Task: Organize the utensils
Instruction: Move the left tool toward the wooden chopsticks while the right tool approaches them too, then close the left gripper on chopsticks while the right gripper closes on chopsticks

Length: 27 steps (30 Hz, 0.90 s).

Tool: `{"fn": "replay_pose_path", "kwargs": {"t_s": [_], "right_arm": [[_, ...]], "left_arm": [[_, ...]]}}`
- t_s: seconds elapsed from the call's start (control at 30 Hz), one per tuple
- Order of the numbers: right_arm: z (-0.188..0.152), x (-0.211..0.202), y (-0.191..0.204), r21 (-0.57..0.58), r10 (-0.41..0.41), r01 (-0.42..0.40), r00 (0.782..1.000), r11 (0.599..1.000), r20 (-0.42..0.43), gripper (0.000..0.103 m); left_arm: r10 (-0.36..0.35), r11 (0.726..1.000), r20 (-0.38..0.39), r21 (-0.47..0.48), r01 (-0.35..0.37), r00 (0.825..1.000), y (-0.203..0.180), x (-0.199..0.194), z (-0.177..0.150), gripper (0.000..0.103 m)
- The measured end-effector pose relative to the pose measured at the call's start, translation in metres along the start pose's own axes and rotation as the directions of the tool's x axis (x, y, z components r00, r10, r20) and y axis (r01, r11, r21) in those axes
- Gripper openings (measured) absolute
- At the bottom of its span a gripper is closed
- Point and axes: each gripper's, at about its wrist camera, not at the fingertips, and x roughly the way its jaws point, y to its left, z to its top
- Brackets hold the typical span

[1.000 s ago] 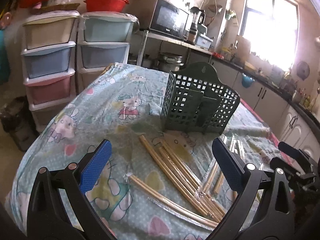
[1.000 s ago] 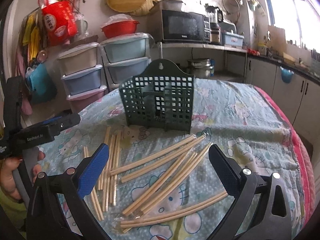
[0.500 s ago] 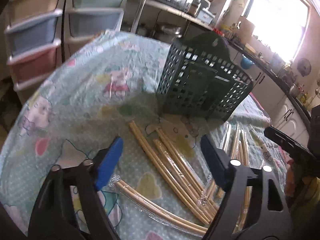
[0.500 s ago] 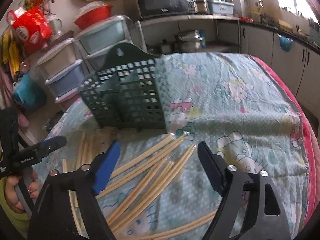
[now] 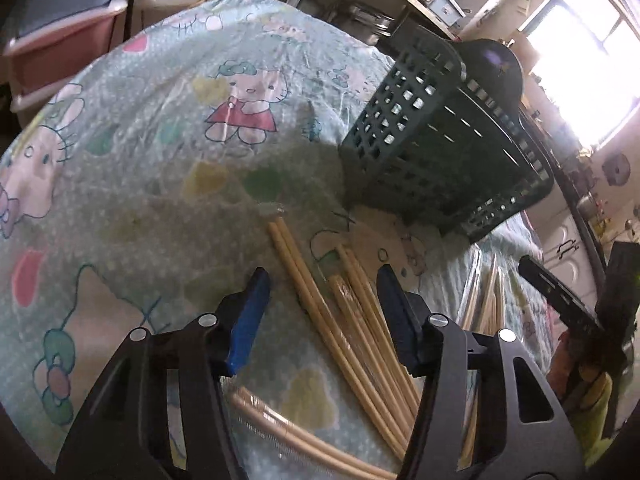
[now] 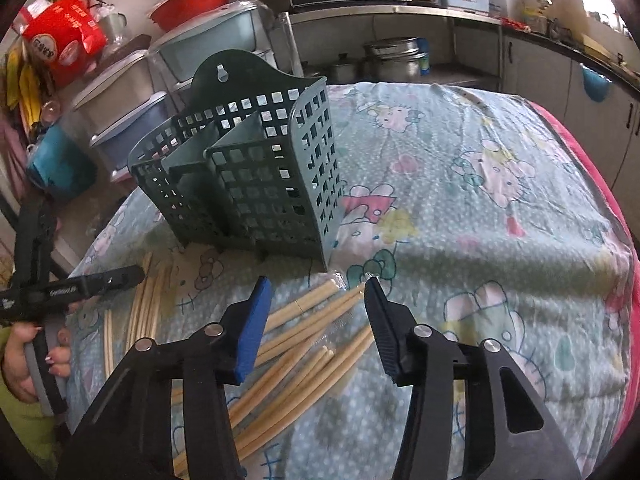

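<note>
Bamboo chopsticks w/ plastic sleeves, by perforated green caddy.

Left claw and right claw both gape (nothing gripped).

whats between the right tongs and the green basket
In the right wrist view, wrapped chopsticks on the tablecloth lie between the open right tongs and the green basket.

Chopsticks partly behind hand-held gripper
</note>
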Motion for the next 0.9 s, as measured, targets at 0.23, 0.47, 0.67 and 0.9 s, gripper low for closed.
{"fn": "replay_pose_path", "kwargs": {"t_s": [0.23,0.47,0.67,0.9], "right_arm": [[0.007,0.017,-0.014,0.023,0.024,-0.022,0.998,0.999,-0.058,0.046],[0.010,0.040,-0.033,0.081,0.041,-0.032,0.992,0.996,-0.120,0.042],[0.011,0.049,-0.046,0.126,0.077,-0.062,0.989,0.990,-0.122,0.013],[0.015,0.026,-0.048,0.134,0.089,-0.083,0.995,0.987,-0.041,0.005]], "left_arm": [[-0.008,0.999,0.005,-0.045,0.008,1.000,0.007,0.009,0.014,0.048],[-0.009,0.999,0.014,-0.051,0.010,1.000,0.009,0.014,0.020,0.047],[0.026,0.997,0.026,-0.067,-0.024,0.999,0.016,0.018,0.026,0.025],[0.055,0.997,0.029,-0.062,-0.053,0.998,0.020,0.019,0.029,0.012]]}}
